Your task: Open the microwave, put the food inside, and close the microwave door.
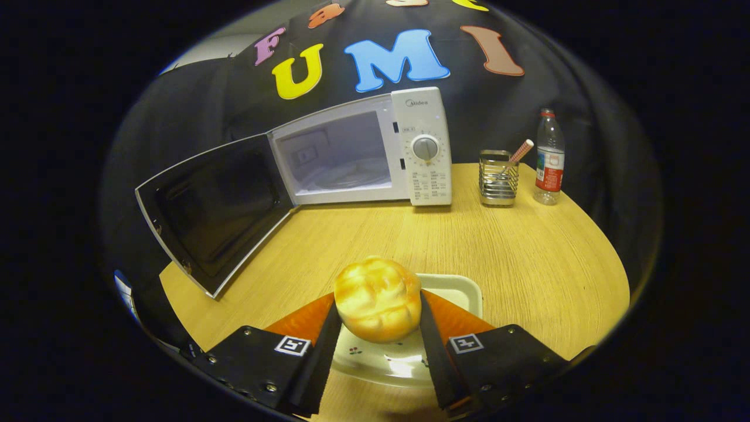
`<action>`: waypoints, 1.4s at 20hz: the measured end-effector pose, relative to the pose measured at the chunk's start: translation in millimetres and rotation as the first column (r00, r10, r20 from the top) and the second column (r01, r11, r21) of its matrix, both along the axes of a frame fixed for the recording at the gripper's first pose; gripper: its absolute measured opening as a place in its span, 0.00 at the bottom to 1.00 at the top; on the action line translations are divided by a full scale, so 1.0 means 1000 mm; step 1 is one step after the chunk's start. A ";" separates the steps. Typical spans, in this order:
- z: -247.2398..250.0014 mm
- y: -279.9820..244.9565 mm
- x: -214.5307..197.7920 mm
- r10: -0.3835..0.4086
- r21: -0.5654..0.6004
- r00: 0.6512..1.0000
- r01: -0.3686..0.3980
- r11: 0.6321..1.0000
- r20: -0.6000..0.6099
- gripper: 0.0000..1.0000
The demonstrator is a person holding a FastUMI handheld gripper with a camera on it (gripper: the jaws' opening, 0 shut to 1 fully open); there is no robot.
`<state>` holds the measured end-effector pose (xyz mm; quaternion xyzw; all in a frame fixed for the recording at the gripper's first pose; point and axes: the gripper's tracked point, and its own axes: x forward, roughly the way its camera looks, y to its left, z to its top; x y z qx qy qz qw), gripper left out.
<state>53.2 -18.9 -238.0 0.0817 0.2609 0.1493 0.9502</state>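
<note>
- The tool (378, 319) holds a bread roll (378, 299) between both fingers, above a white plate (457, 290).
- Beyond, on the round wooden tabletop (527, 258), the microwave (422, 146) stands with its door (217, 211) open.
- A metal holder (498, 179) and a bottle (549, 158) stand right of the microwave; black cloth hangs behind.

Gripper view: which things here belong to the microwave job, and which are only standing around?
For the job:
- microwave, its door already swung open
- bun, pressed between both fingers of the gripper
- plate under the bun

Just standing by:
- metal holder with a stick in it
- water bottle
- table
</note>
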 end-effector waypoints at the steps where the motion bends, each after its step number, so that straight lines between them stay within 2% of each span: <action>1: 0.006 0.005 0.002 0.001 0.006 1.000 -0.001 1.000 0.012 0.71; 8: 0.044 0.051 0.027 -0.037 0.111 0.997 0.029 0.993 0.073 0.71; 13: 0.059 0.095 0.069 -0.080 0.166 0.991 0.061 0.984 0.105 0.71; 16: 0.073 0.115 0.106 -0.132 0.166 0.976 0.103 0.981 0.173 0.71; 19: 0.078 0.138 0.145 -0.154 0.164 0.970 0.123 0.979 0.190 0.71; 23: 0.065 0.169 0.201 -0.191 0.169 0.967 0.163 0.972 0.168 0.71; 26: 0.051 0.182 0.238 -0.243 0.251 0.961 0.206 0.946 0.128 0.71; 28: 0.043 0.187 0.261 -0.266 0.256 0.958 0.231 0.939 0.111 0.71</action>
